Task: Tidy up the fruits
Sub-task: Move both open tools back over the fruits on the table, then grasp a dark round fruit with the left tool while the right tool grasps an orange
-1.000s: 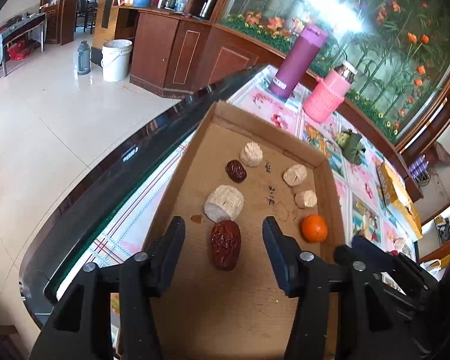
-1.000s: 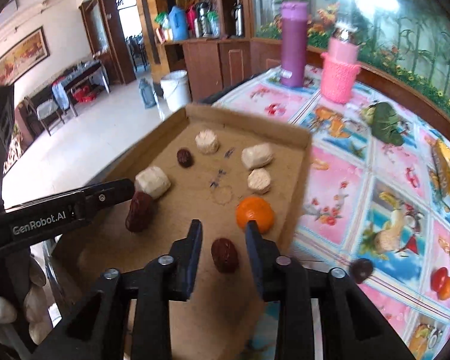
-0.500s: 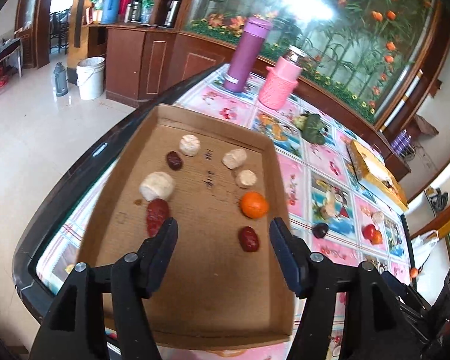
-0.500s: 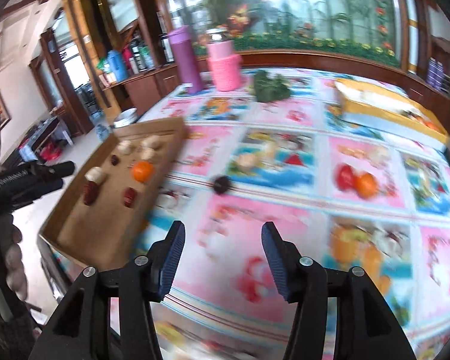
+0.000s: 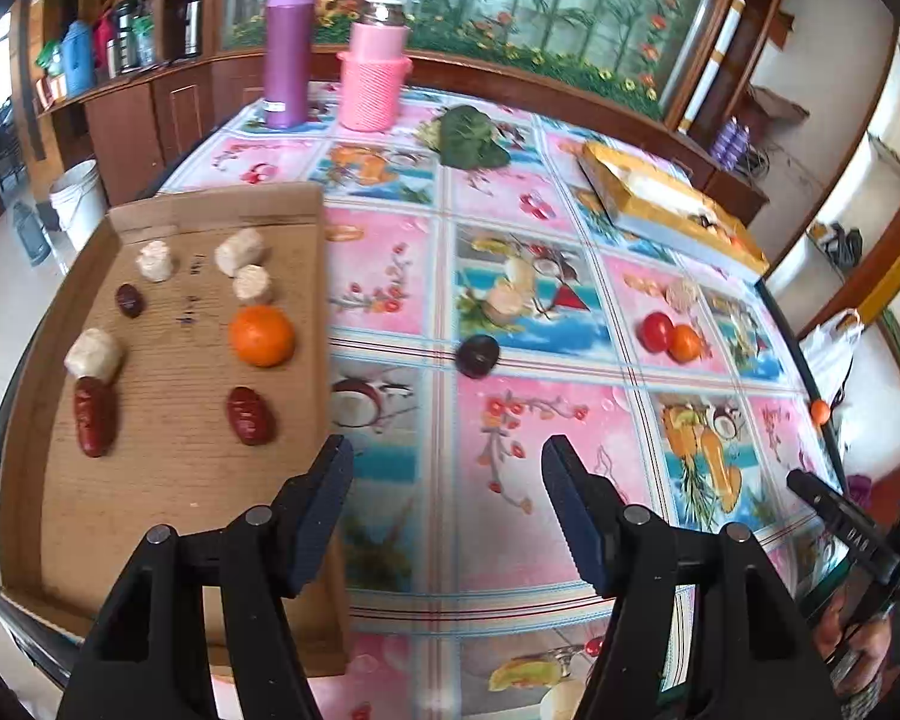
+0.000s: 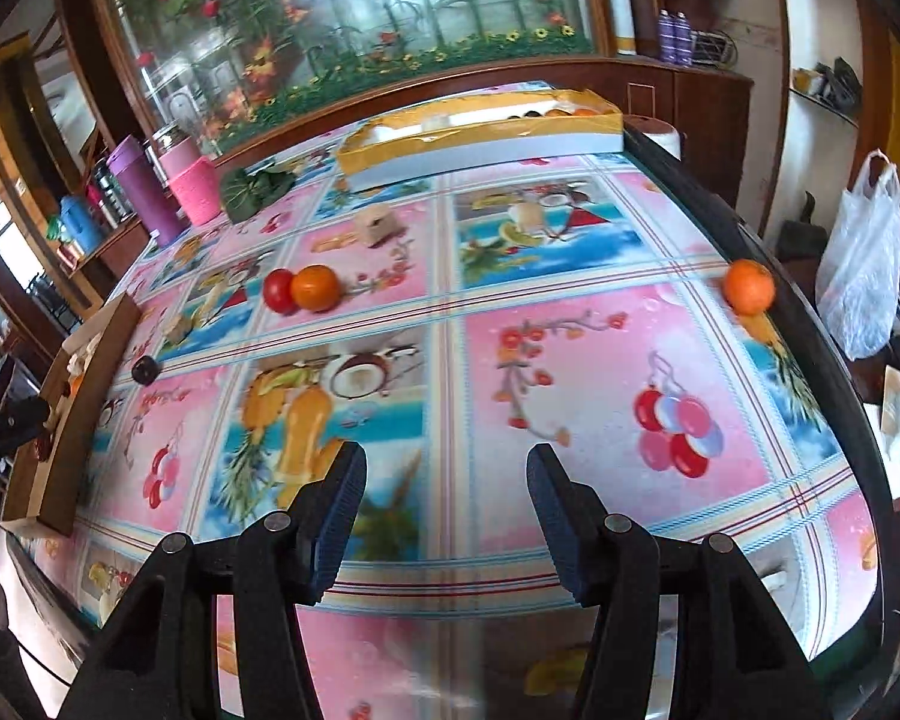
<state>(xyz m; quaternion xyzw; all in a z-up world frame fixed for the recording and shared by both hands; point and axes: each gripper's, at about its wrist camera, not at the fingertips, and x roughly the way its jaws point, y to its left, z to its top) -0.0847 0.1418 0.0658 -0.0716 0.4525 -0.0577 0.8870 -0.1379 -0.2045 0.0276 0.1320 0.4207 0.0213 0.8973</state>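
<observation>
The cardboard tray (image 5: 168, 516) lies at the left edge of the desk (image 5: 510, 540) and holds an orange (image 5: 261, 335) near its right wall, two red dates (image 5: 249, 415) (image 5: 94, 416) nearer the camera, a small dark date (image 5: 129, 300) farther back, and four pale chunks (image 5: 93, 353) spread across its far half. Out on the fruit-print cloth, a dark round fruit (image 5: 477, 356) sits just right of the tray, and a tomato (image 6: 279, 291) touches a second orange (image 6: 315, 287) toward the middle. A third orange (image 6: 749, 287) rests at the right edge of the desk. At the far side stand a purple flask (image 5: 287, 48), a pink bottle (image 5: 372, 75), a leafy green bunch (image 5: 469, 138) and a yellow box (image 5: 666, 210). The left gripper (image 5: 444, 498) hangs over the near cloth beside the tray, fingers spread wide and empty. The right gripper (image 6: 444, 507) is likewise wide apart, holding nothing, above the near cloth.
</observation>
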